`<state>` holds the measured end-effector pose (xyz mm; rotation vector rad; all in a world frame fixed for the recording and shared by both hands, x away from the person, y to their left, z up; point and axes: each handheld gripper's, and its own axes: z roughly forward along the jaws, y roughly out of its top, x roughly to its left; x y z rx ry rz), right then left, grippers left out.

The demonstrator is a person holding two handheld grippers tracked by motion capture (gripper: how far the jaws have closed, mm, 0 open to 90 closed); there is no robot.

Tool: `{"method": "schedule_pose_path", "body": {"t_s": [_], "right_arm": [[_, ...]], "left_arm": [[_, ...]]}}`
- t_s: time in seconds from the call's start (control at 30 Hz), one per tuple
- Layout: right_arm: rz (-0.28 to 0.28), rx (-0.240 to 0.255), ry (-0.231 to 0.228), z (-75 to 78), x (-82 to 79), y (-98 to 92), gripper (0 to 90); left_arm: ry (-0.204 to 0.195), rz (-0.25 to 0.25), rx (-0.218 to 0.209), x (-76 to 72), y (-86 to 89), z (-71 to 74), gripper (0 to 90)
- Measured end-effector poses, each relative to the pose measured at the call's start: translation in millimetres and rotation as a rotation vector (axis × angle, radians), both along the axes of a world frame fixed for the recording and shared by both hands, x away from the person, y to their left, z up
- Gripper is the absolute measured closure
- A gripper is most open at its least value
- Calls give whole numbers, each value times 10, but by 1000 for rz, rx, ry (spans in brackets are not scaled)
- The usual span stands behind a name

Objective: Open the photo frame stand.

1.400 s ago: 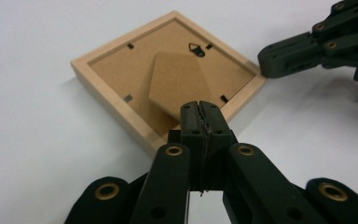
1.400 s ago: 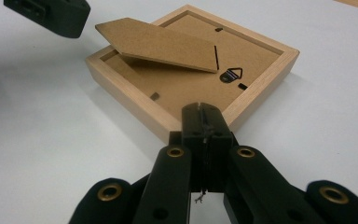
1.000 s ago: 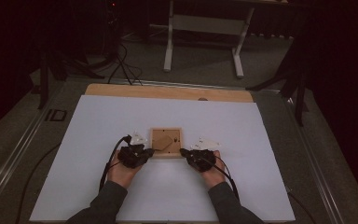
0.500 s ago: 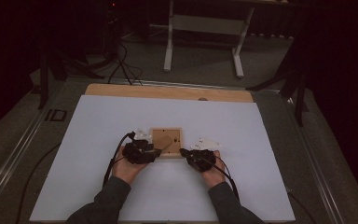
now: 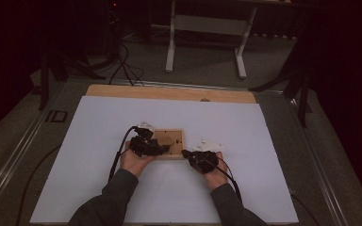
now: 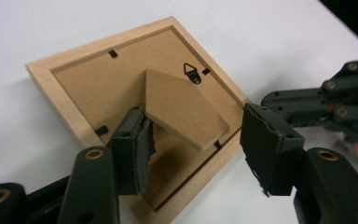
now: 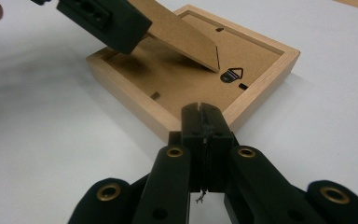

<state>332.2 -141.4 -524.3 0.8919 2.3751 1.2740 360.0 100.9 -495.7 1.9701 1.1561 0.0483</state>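
Working from the white table sheet [image 5: 179, 188] inward, we take the picture frame [image 5: 179, 140] as our landmark: it lies face down near the middle of the sheet, its brown backing board [image 6: 98, 88] turned up, with a small metal hanger [image 6: 192, 74] near one edge.

Our left forearm comes up from below the frame and angles toward its left side, so the left gripper [image 5: 147, 146] sits over the frame's left half. Our right forearm runs up to the frame's lower right corner, and the right gripper [image 5: 197, 159] stops just outside that corner, low against the sheet.

On the backing board, the cardboard stand flap [image 6: 184, 109] is tilted up off the board, hinged on the side away from the hanger, its free tip pointing toward the hanger. Its long axis runs from hinge to tip, roughly across the frame from our left gripper toward our right.

In the left gripper view our jaws are spread wide, one on each side of the flap; the left pad [image 6: 137, 156] sits against the flap's raised edge, the other stands apart beyond the frame's rim, so nothing is gripped. In the right gripper view our jaws are pressed together, holding nothing, tips at the frame's wooden edge [image 7: 256, 100].

We judge the left gripper nearer the flap, so the coming move is its own.
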Motion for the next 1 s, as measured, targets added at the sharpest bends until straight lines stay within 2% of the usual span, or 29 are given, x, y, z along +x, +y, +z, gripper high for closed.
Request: {"method": "schedule_pose_path", "body": {"t_s": [0.13,0.4,0.73,0.83,0.93,1.0], "right_arm": [[0,1,2,0,-2,1,887],[3,-4,-1,2,-5,4,886],[3,-7,-3,3,-6,7,884],[4,-6,-2,2,-5,5,884],[5,-5,-1,2,-4,5,881],[7,-4,-1,2,-4,5,877]], "left_arm": [[39,8,3,50,-17,-40,442],[40,32,12,116,1,-36,470],[53,16,21,147,-28,-52,501],[52,14,39,144,-39,-51,507],[37,6,83,130,-59,-48,514],[29,11,97,119,-75,-45,518]]}}
